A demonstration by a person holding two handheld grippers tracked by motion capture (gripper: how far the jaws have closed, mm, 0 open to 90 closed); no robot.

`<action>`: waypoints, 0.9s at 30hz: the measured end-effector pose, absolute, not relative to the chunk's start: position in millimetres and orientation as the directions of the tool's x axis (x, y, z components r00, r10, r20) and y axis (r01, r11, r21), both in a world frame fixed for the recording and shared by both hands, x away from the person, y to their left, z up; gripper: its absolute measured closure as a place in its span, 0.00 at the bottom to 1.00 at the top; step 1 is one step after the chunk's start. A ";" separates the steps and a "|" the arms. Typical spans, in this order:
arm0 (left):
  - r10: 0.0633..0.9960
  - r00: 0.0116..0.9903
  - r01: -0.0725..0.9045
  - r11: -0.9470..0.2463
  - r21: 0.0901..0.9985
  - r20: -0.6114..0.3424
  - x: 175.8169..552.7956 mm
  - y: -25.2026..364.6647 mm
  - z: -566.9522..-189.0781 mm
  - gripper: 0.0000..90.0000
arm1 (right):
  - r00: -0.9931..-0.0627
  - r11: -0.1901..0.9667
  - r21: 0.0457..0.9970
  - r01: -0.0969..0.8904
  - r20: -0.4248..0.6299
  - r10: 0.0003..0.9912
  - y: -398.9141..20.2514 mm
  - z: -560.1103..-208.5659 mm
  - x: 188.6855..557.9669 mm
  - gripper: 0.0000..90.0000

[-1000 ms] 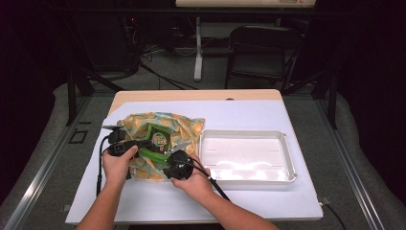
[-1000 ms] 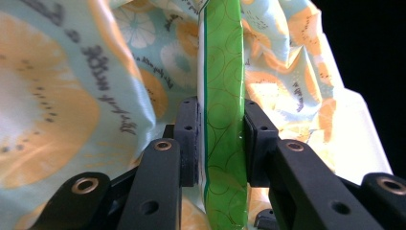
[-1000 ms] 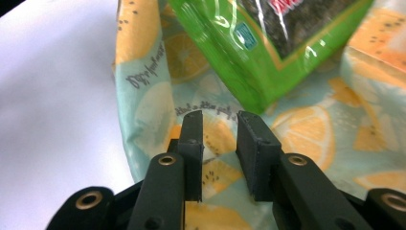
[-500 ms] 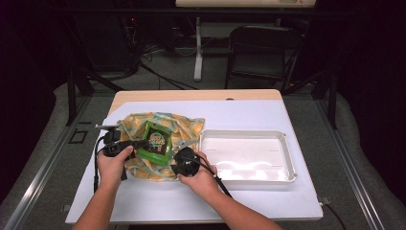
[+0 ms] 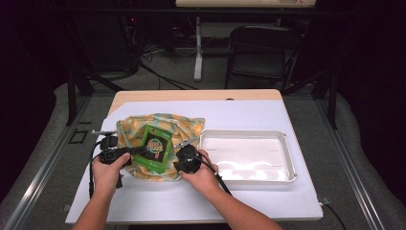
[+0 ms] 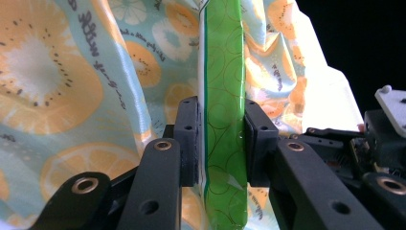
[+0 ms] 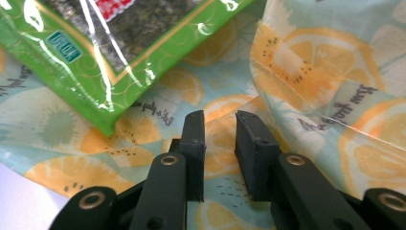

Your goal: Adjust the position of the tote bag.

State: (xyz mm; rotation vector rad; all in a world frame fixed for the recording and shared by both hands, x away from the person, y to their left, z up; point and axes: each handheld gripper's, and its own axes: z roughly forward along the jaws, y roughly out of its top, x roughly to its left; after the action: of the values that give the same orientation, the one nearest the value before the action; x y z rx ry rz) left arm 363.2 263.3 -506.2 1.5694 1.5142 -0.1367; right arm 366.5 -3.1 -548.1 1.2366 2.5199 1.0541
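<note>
**Green packet clamped over the fruit-print bag**

The left gripper (image 5: 125,154) has its fingers (image 6: 187,139) pressed on either side of the green snack packet (image 6: 222,120); in the left gripper view the packet stands edge-on between the pads, touching both, and runs up and down past them; behind the fingers hangs the fruit-print bag (image 6: 62,86), pale blue with orange slices, its folds spreading to both sides of the packet. In the high view the packet (image 5: 155,148) lies tilted over the bag (image 5: 182,125), just ahead of the left fingers and beside the right gripper (image 5: 184,154); the left hand (image 5: 107,172) and the right hand (image 5: 203,175) sit at the near edge of the bag.

The right gripper's fingers (image 7: 195,143) stand a narrow gap apart, with bag cloth (image 7: 306,86) in the gap and around it; whether the pads pinch a fold of it I cannot tell; a raised fold of the bag lies just to the right of the fingers, and the packet's corner (image 7: 110,76) hangs above and to their left, apart from them; its clear window shows dark contents.

The white tray (image 5: 287,143) rests on the desk (image 5: 249,112) beyond the right hand, its near-left corner just beside the right gripper; the bag's edge touches the tray's left rim.
</note>
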 end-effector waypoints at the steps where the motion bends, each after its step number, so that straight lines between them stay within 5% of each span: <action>1: 0.734 0.243 0.834 0.175 0.523 -0.634 361.5 264.7 -505.8 0.80 | -0.652 0.415 0.648 0.638 0.167 0.740 -3.1 -548.2 366.6 0.82; 27: 0.741 0.307 0.766 0.181 0.617 -0.598 339.3 267.3 -483.9 0.80 | -0.643 0.388 0.649 0.654 0.208 0.737 -6.7 -540.5 368.1 0.76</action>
State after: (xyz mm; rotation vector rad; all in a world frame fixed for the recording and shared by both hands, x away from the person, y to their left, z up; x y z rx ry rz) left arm 339.3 267.3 -483.9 1.5511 1.4271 -0.0307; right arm 368.1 -6.7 -540.5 1.2691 2.5193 1.0970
